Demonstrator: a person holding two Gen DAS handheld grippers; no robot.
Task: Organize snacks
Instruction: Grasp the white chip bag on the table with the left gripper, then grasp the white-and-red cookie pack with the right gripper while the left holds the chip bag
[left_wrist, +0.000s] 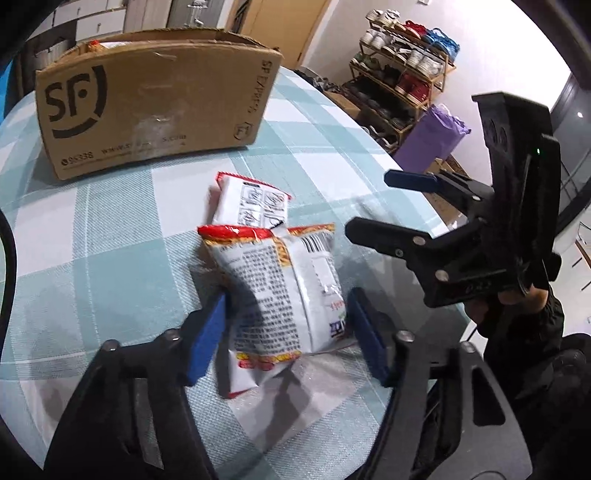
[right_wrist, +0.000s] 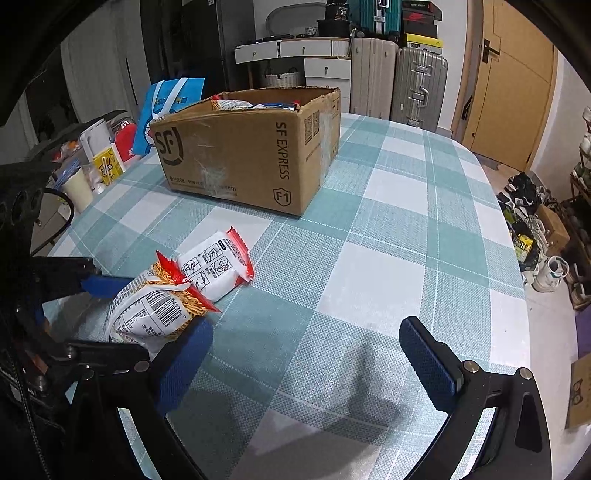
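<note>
Two snack packets lie on a counter (right_wrist: 388, 206) covered in a teal-and-white checked cloth, with a cardboard box (right_wrist: 251, 147) printed "SF EXPRESS" standing well behind them, open at the top and showing more packets inside. Next in size, the left hand-held gripper (left_wrist: 288, 332) has its blue-padded fingers spread to either side of the nearer packet (left_wrist: 284, 295), a puffy white pouch with red and orange-yellow edges, dense black print and a barcode, lying back side up; whether the pads touch it cannot be told. The right hand-held gripper (right_wrist: 306, 354) hangs over bare cloth just beside that packet, fingers spread wide and holding nothing. Smallest, the farther packet (left_wrist: 251, 201) is white with red serrated ends and line-drawn instruction panels; it lies touching the nearer one, between it and the box.
</note>
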